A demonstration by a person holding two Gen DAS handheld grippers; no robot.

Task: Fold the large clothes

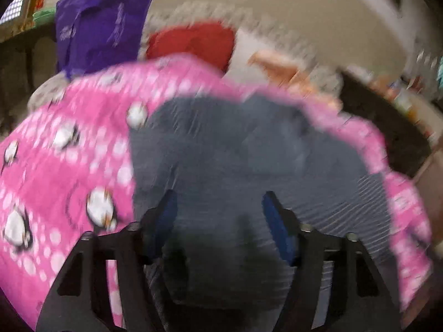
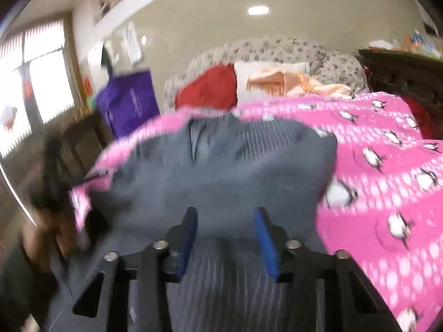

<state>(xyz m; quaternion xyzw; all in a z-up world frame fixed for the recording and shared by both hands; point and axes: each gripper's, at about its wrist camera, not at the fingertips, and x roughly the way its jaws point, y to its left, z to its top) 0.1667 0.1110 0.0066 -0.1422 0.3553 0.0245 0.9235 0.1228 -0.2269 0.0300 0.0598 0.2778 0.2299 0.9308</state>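
A grey striped garment (image 1: 235,152) lies on a pink penguin-print blanket (image 1: 55,166) on a bed. Both views are motion-blurred. My left gripper (image 1: 218,202) is open just above the garment's near part, its blue pads apart, holding nothing. In the right wrist view the same garment (image 2: 221,166) lies bunched, with the pink blanket (image 2: 387,179) to its right. My right gripper (image 2: 225,217) is open over the garment's near edge, with cloth showing between the jaws.
A purple bag (image 1: 102,25) hangs at the back left. A red pillow (image 2: 210,85), a white pillow, a peach cloth (image 2: 290,81) and a floral headboard (image 2: 277,47) lie beyond. Dark wooden furniture (image 2: 401,69) stands at the right. A window (image 2: 33,83) is on the left.
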